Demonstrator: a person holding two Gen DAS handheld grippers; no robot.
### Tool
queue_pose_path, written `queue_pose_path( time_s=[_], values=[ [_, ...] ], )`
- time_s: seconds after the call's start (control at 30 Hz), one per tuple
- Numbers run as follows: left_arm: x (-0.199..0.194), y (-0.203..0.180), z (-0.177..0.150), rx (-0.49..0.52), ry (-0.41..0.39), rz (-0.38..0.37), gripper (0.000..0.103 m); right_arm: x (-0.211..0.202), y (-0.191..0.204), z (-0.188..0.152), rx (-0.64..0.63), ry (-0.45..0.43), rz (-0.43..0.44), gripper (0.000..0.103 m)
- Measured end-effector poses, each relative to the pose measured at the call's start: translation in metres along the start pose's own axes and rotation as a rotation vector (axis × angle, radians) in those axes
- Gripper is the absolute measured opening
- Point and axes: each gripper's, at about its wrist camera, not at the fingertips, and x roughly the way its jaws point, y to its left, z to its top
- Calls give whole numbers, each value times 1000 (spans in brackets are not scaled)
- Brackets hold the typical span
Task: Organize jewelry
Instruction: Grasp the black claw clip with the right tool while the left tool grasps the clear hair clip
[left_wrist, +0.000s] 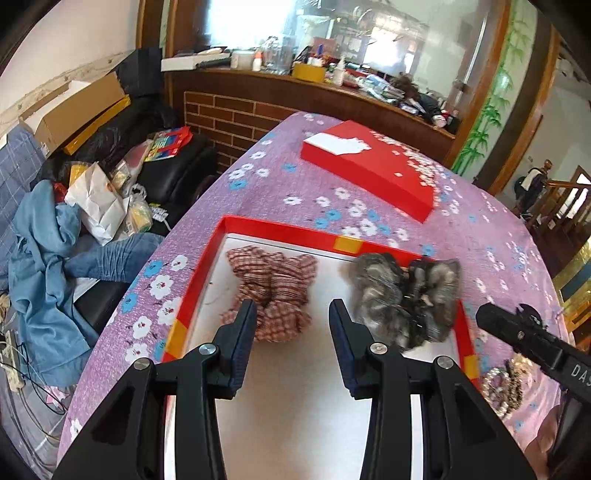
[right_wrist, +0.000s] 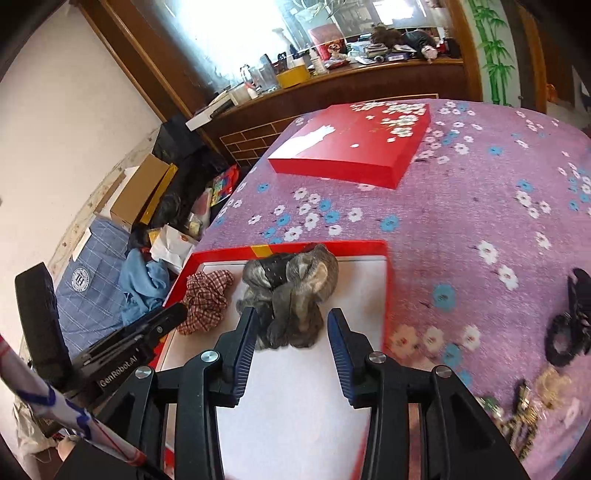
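Observation:
An open red box (left_wrist: 295, 230) with a white floor sits on the purple flowered tablecloth. Inside it lie a red plaid scrunchie (left_wrist: 273, 291) on the left and a grey fuzzy scrunchie (left_wrist: 402, 291) on the right. My left gripper (left_wrist: 291, 310) is open over the box, and the plaid scrunchie's near edge lies loose by its left fingertip. In the right wrist view my right gripper (right_wrist: 291, 314) is open too. The near part of the grey scrunchie (right_wrist: 295, 288) rests between its fingertips, unpressed. Each gripper shows at the edge of the other's view: left gripper (right_wrist: 162, 321), right gripper (left_wrist: 517, 332).
The red lid (right_wrist: 351, 144) with white blossoms lies farther back on the table. To the right of the box lie a black scrunchie (right_wrist: 569, 332) and a heap of beads and clips (right_wrist: 524, 417). The table's left edge drops to a cluttered sofa (left_wrist: 48, 236).

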Motion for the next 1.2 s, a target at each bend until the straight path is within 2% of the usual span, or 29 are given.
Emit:
queue_pose_path(
  time_s=[0.23, 0.47, 0.67, 0.8, 0.97, 1.2],
  values=[
    [-22, -38, -11, 51, -26, -43, 39, -34, -29, -17, 51, -18, 8, 43],
    [-29, -69, -22, 101, -24, -52, 39, -76, -63, -26, 93, -66, 10, 46],
    [-35, -100, -32, 154, -15, -71, 40, -118, -112, -28, 182, -136, -31, 52],
    [-37, -128, -39, 212, -13, -92, 44, -139, -156, -27, 290, -168, -113, 63],
    [-35, -159, -52, 263, 0, -140, 45, -141, -200, -20, 421, -121, -200, 64],
    [-25, -189, -70, 329, 34, -175, 45, -102, -211, -9, 477, -37, -208, 69]
  ],
)
